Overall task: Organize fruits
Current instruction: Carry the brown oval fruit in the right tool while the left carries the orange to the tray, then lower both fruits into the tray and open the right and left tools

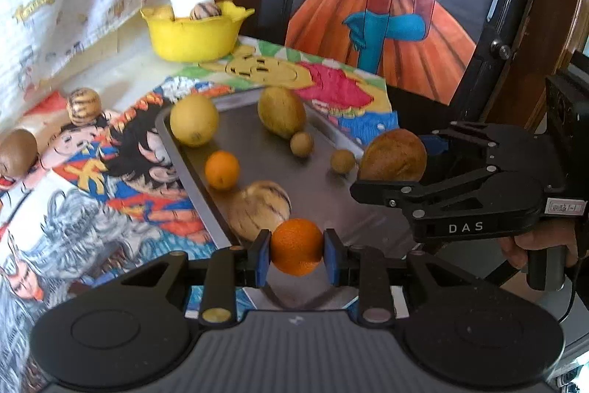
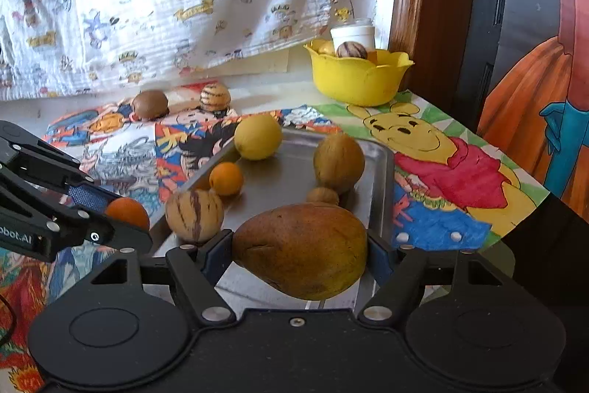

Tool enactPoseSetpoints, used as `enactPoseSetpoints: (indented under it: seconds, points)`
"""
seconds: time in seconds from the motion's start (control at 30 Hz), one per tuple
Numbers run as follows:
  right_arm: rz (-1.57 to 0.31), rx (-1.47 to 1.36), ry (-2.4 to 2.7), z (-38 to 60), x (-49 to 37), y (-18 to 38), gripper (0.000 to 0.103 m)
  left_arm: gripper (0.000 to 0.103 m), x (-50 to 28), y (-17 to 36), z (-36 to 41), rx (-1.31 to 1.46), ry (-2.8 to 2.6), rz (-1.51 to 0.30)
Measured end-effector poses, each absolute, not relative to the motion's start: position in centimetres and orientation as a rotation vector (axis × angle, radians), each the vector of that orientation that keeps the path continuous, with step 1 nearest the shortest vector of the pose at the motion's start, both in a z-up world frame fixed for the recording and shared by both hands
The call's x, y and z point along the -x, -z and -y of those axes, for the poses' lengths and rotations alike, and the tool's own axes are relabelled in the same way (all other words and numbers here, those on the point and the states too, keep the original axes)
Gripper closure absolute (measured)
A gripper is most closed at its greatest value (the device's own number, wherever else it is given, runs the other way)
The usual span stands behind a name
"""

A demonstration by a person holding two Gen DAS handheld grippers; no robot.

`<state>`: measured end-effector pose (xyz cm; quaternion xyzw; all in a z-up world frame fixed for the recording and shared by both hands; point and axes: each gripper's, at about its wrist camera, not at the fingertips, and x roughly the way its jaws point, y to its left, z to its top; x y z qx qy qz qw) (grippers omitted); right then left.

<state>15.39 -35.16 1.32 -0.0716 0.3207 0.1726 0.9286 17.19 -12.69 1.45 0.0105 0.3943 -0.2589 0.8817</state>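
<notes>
My left gripper (image 1: pixel 297 252) is shut on an orange (image 1: pixel 297 246), held above the near edge of the metal tray (image 1: pixel 324 194). My right gripper (image 2: pixel 300 251) is shut on a large brown mango (image 2: pixel 302 247), held over the tray's near right side (image 2: pixel 379 172). On the tray lie a yellow lemon (image 1: pixel 194 125), a small orange (image 1: pixel 222 170), a striped melon (image 1: pixel 259 209), a yellow-brown fruit (image 1: pixel 281 112) and two small brown fruits (image 1: pixel 302 143). The right gripper with the mango (image 1: pixel 393 155) shows in the left wrist view; the left gripper's orange (image 2: pixel 128 211) shows in the right wrist view.
A yellow bowl (image 1: pixel 195 34) with fruit and a white cup stands at the back. A striped fruit (image 1: pixel 84 105) and a brown kiwi (image 1: pixel 17 151) lie on the cartoon-print mats left of the tray. A patterned cloth hangs behind. A painting leans at the right.
</notes>
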Motion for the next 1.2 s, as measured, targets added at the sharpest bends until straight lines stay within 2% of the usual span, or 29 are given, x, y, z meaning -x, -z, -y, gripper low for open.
enactPoseSetpoints:
  seconds: [0.37, 1.2]
  points:
    - [-0.676, 0.175, -0.337, 35.5, -15.4, 0.7, 0.028, 0.07, -18.1, 0.8, 13.6, -0.038, 0.493, -0.875]
    - [-0.663, 0.201, -0.323, 35.6, -16.0, 1.9, 0.027, 0.07, -18.8, 1.5, 14.1, -0.051, 0.48, -0.877]
